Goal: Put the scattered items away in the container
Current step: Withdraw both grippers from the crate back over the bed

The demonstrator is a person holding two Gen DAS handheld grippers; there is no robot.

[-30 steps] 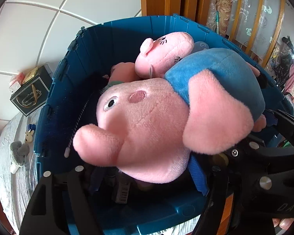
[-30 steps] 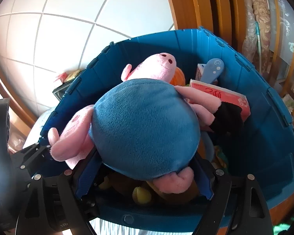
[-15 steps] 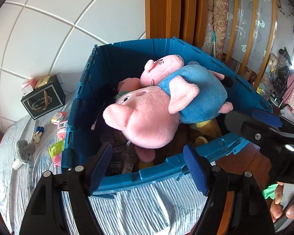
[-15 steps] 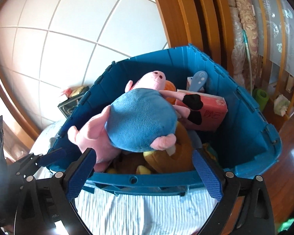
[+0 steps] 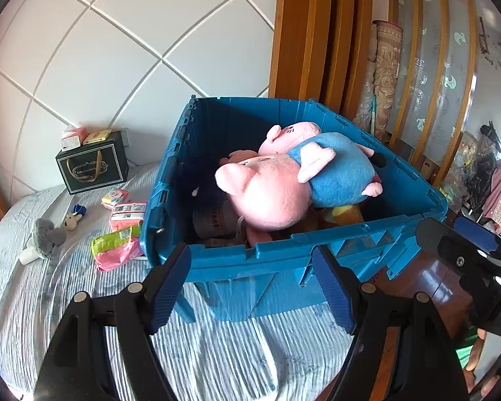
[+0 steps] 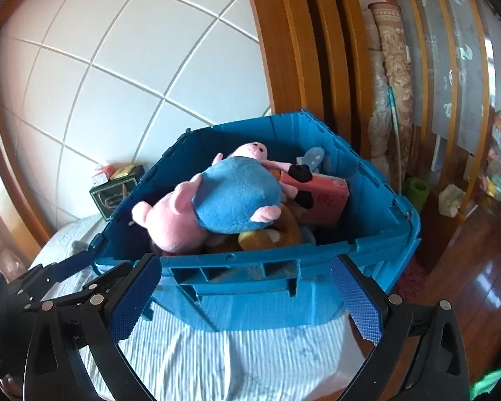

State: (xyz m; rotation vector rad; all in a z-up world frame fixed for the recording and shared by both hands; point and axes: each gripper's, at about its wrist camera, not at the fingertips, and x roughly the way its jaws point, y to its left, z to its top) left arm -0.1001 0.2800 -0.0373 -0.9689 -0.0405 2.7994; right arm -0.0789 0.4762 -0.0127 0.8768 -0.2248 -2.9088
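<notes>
Bed (image 5: 217, 351) w/ striped sheet: pig plush (image 5: 277, 190) now released, left lying atop blue bin (image 5: 284, 254) contents. Both grippers (image 5: 250, 287) (image 6: 247, 297) pulled back, jaws open, empty. Snack packets (image 5: 117, 250) remain outside bin.

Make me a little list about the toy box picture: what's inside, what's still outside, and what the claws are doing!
Container: big blue plastic crate on the striped bedsheet
On top inside: pink plush pig in a blue shirt, lying on other toys
Also inside: red flat box
Still outside: grey plush toy, green-and-pink snack packet, pink packet with a white label
Left claw: open, empty, in front of the crate
Right claw: open, empty, in front of the crate
</notes>
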